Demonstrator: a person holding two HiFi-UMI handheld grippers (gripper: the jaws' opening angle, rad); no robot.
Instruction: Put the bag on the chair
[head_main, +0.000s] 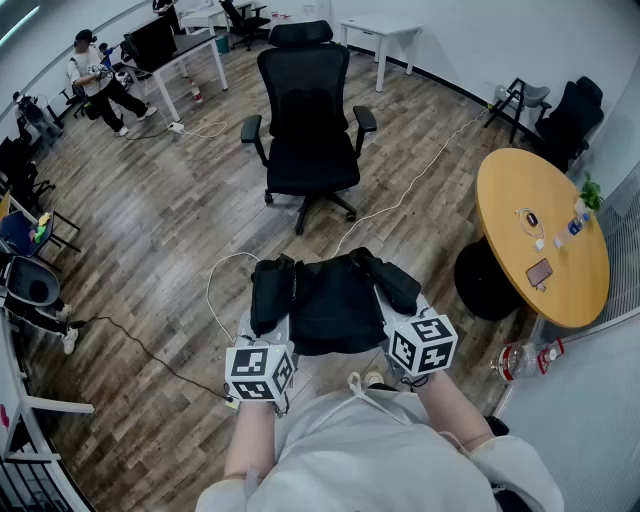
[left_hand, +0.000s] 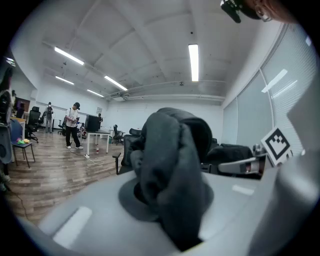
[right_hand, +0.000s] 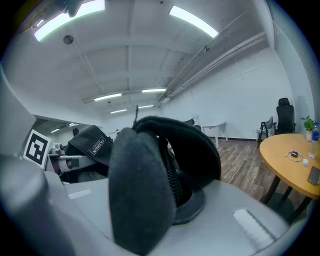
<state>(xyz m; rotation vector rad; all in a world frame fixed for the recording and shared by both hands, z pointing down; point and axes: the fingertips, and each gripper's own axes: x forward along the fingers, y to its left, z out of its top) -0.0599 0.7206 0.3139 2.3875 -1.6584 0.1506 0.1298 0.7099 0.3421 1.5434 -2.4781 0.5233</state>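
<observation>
Black fabric backpack (head_main: 335, 300) hangs in the air close in front of the person, above the wood-plank floor (head_main: 170, 230), carried by both sides.

- Left gripper (left_hand: 167, 215): jaws pressed together on a bunched fold at the backpack's left (a shoulder strap, by the look of it).
- Right gripper (right_hand: 150, 220): jaws likewise clamped, on a padded edge at the backpack's right, with a zipper just beside the pinch.
- Black office chair (head_main: 308, 120): farther out, almost straight ahead, well apart from the backpack. Seat bare and turned toward the person, armrests either side.
- White cable (head_main: 400, 195): trails over the floor near the chair's base, on the right.
- Round wooden table (head_main: 530, 230): to the right, off the path.

Step in hand, as I judge it: the carry. The backpack is lifted and gripped but not yet brought to the chair.

The next move calls for closing the gap to the seat with both pinches firm. The backpack then goes over the seat's near edge, between the armrests, and down until the cushion takes its weight. Only then should the jaws part. The chair's wheeled base may roll if nudged.
</observation>
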